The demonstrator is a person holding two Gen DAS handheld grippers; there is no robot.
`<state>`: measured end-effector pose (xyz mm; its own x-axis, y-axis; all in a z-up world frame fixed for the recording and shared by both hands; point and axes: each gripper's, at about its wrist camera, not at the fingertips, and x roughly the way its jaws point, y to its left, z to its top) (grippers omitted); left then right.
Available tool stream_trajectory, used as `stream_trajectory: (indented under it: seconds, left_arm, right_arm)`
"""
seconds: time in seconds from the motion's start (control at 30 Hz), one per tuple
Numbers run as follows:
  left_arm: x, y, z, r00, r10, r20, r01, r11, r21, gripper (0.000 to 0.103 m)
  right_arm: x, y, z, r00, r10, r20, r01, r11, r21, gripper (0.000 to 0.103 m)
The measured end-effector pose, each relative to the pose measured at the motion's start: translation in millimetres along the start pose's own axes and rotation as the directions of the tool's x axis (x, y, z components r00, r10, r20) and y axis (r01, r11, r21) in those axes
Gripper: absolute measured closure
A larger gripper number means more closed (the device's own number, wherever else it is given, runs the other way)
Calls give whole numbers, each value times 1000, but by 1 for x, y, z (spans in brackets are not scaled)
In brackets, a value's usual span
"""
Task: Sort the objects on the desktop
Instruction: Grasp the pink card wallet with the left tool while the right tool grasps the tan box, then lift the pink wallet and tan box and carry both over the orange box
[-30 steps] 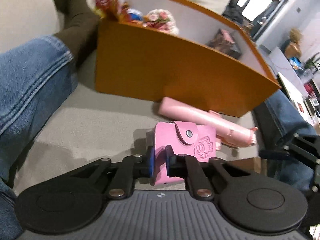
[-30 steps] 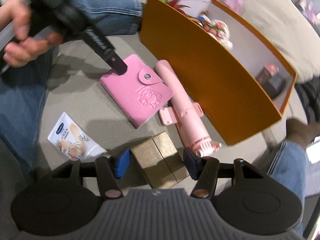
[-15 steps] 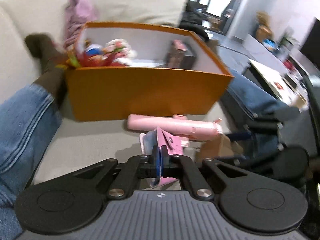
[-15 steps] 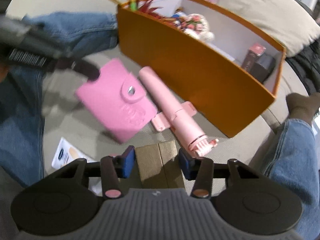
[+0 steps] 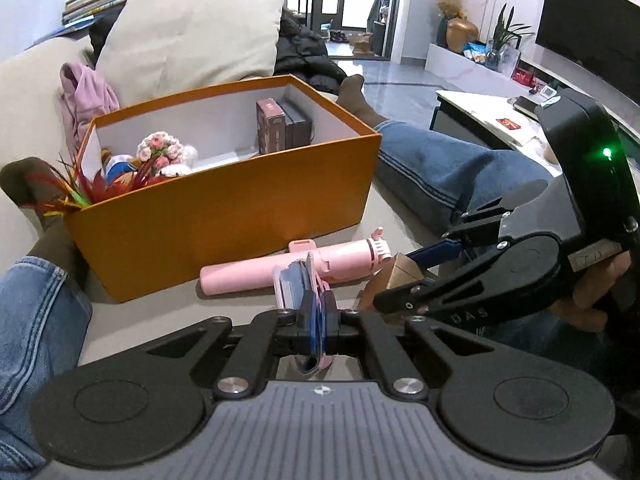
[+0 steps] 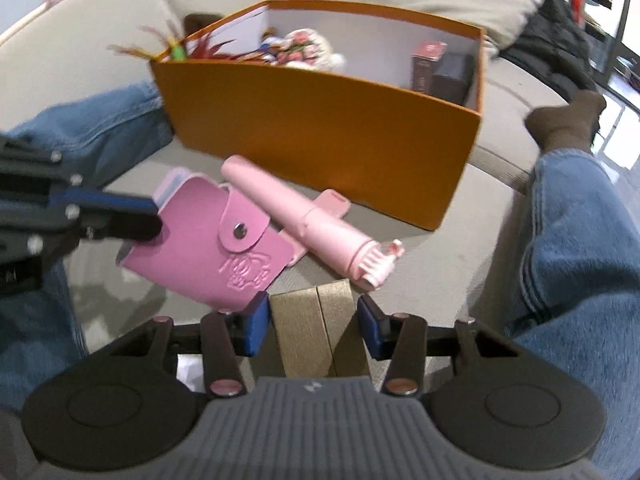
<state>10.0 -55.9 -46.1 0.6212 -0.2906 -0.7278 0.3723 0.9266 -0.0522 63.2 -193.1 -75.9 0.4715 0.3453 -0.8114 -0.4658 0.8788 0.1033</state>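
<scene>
Left wrist view: left tongs (image 5: 316, 320) pinching the pink wallet (image 5: 302, 284) edge-on should clear the orange box (image 5: 224, 216) rim at frame centre, while right tongs (image 6: 314, 326) straddle the gold box (image 6: 316, 332), contact unclear.

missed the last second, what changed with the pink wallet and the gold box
The left gripper, shut on the pink wallet, has lifted it off the sofa and turned it edge-on toward the orange box. The right gripper has drawn its fingers close around the gold box. The pink selfie stick and the orange box's contents stayed put.
</scene>
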Motion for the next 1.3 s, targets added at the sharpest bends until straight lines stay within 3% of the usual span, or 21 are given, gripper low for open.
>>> stream_trajectory:
  seconds: [0.17,0.4,0.6,0.73,0.8,0.9,0.97,1.17,1.3]
  left_arm:
    - [0,1,0,1000,6,11,-7,1000,21,102]
    - [1,-8,-1,1000,8,29,-10,998,69,102]
    - [7,-25,5,999,-39,37,35,993,116,102]
    - [11,-37,5,998,-52,33,45,985,167,100]
    - [9,-42,3,998,-39,42,30,981,194,92]
    - [4,-46,-2,998,11,66,-26,975,223,68]
    - [3,-46,-4,998,6,57,-18,976,216,48]
    - [8,-40,-5,1000,-6,-3,7,982,188,48]
    - [14,-37,-4,999,30,-25,-25,984,175,48]
  right_arm:
    - [-12,-10,0,997,52,58,-61,986,157,53]
    - [-6,1,-5,998,37,46,-43,988,147,53]
    - [-16,-9,-11,997,-22,73,8,982,188,53]
    - [-15,-22,-19,997,13,78,-33,963,269,53]
    - [-13,-26,-22,996,30,78,-52,952,303,53]
    - [-12,-28,-24,995,38,90,-65,945,321,53]
    - [-12,-28,-24,994,53,99,-83,941,327,53]
    - [-15,-24,-22,987,103,126,-138,939,314,53]
    - [-16,-19,-17,981,124,147,-161,948,275,53]
